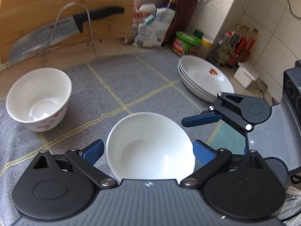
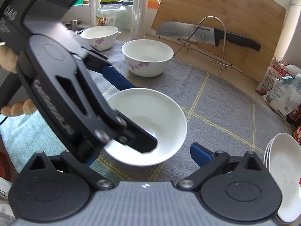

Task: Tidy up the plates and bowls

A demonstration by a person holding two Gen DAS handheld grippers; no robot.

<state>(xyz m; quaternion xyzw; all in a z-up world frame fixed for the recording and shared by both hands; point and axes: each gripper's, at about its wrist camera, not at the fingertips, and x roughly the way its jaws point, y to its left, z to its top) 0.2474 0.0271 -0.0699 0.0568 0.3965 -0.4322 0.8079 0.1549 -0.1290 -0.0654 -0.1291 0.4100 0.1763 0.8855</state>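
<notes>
A plain white bowl (image 1: 150,146) (image 2: 150,113) rests on the grey checked mat (image 1: 131,79). My left gripper (image 1: 148,148) straddles it, one blue finger on each side of the rim, jaws wide and the pads not pressing on it. In the right wrist view the left gripper (image 2: 135,113) reaches in from the upper left over this bowl. My right gripper (image 2: 144,156) is open just in front of the bowl with nothing in it. A pink-flowered bowl (image 1: 39,99) (image 2: 147,56) stands further back. A stack of white plates (image 1: 205,79) (image 2: 282,169) lies at the right.
A second flowered bowl (image 2: 99,35) sits at the mat's far left corner. A knife (image 1: 56,33) on a wire rack (image 2: 216,37) leans against a wooden cutting board (image 2: 225,9). Bags (image 1: 152,28), jars and bottles (image 1: 239,43) crowd the back wall. A person's hand (image 2: 17,109) holds the left gripper.
</notes>
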